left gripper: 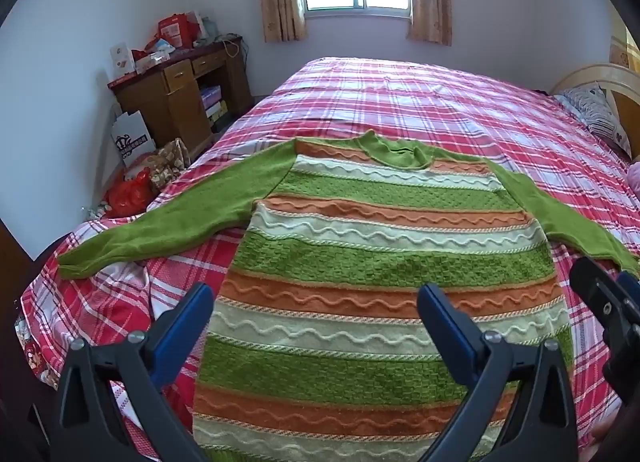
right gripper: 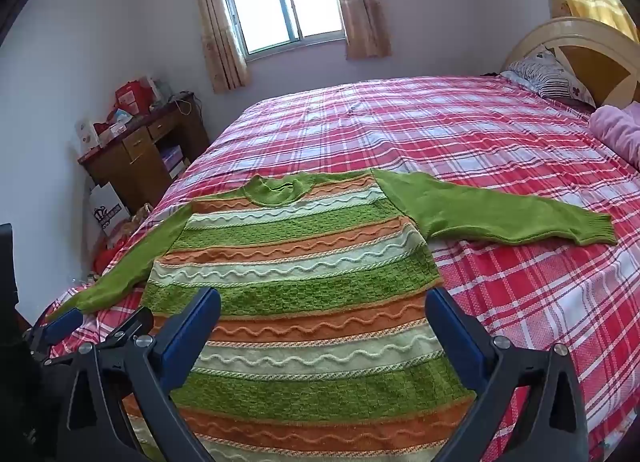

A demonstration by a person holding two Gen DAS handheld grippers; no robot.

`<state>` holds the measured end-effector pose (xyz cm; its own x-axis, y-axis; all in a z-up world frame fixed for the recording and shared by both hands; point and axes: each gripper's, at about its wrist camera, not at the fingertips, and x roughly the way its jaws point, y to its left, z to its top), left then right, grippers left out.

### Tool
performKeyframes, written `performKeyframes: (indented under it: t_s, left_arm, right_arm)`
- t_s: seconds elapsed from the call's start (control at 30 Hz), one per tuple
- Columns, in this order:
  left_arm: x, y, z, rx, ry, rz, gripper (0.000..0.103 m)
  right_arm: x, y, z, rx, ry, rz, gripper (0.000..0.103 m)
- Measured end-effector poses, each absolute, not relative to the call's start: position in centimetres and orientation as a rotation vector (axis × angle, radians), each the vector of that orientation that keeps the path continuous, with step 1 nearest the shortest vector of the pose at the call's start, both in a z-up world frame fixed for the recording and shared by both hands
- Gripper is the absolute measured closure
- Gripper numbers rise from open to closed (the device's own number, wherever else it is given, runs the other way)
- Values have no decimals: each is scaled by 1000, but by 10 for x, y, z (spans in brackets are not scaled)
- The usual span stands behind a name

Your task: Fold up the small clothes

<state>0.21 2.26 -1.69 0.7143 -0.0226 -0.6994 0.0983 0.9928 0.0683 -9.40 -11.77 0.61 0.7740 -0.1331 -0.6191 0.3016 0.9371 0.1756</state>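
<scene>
A small sweater (left gripper: 384,262) with green, orange and pale stripes lies flat on the bed, neck away from me, both green sleeves spread out sideways. It also shows in the right wrist view (right gripper: 296,262). My left gripper (left gripper: 316,302) is open and empty, above the sweater's lower left half. My right gripper (right gripper: 324,306) is open and empty, above its lower right half. The left sleeve (left gripper: 160,222) reaches the bed's left edge. The right sleeve (right gripper: 500,218) lies on the plaid sheet. The right gripper's fingers (left gripper: 600,302) show at the right edge of the left wrist view.
The bed has a red plaid sheet (right gripper: 480,134). A wooden desk (left gripper: 180,90) with boxes stands at the left wall, with bags (left gripper: 136,186) on the floor beside it. Pillows (right gripper: 548,74) and a pink cloth (right gripper: 620,130) lie by the headboard on the right.
</scene>
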Motion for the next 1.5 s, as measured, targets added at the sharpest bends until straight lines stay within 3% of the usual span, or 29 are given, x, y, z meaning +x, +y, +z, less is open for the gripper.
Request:
performKeyframes:
  t_s: [1.5]
  left_arm:
    - [3,25,-20,86,794,-74,0]
  right_arm:
    - [-91,-112,2,259,674,-229,1]
